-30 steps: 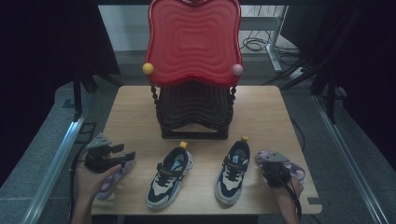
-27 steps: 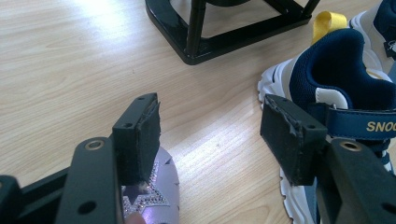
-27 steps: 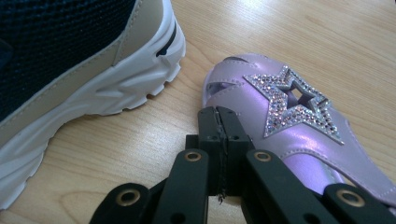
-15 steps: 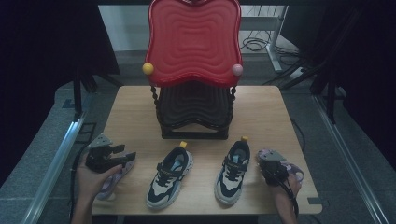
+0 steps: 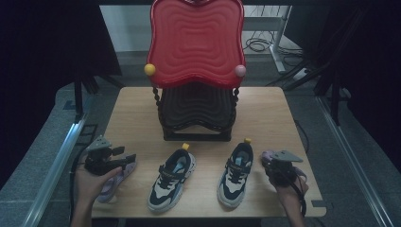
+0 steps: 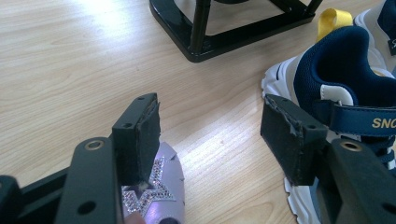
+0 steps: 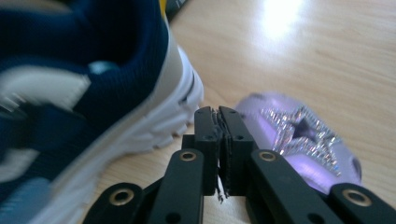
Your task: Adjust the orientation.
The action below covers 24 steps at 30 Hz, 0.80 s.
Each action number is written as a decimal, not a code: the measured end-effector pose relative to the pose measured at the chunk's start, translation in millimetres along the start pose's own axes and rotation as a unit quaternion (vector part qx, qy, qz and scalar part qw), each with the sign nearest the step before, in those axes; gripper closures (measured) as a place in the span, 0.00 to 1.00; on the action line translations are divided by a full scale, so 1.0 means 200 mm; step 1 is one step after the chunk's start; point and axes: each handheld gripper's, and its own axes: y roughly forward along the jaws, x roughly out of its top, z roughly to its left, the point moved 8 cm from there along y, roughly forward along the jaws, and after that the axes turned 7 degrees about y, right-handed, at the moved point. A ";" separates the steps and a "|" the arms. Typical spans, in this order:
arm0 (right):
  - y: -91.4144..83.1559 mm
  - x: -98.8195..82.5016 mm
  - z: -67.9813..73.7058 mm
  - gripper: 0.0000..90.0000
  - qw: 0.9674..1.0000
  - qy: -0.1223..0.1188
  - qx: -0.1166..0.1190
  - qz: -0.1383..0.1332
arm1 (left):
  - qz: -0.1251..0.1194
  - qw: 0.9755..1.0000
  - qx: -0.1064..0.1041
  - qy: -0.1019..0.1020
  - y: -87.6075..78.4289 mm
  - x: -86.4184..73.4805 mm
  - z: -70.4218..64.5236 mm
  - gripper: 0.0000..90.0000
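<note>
a lab-like recording bay: black curtains (image 5: pixel 42 56), floor cables (image 5: pixel 257 45) and metal rails (image 5: pixel 56 165) around the table (image 5: pixel 132 109).

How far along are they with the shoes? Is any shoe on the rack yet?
Nothing looks done yet: the rack holds no shoes, and both sneakers lie on the table. In hand: the left claw is open by the left purple shoe; the right claw, nearly closed with nothing between its jaws, has just been opening beside the right purple shoe. Probably all four shoes are left.
</note>
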 end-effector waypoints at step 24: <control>-0.22 0.18 -0.20 0.51 0.991 0.055 0.086 -0.090 | -0.015 1.000 0.016 -0.017 -0.08 -0.02 0.06 0.43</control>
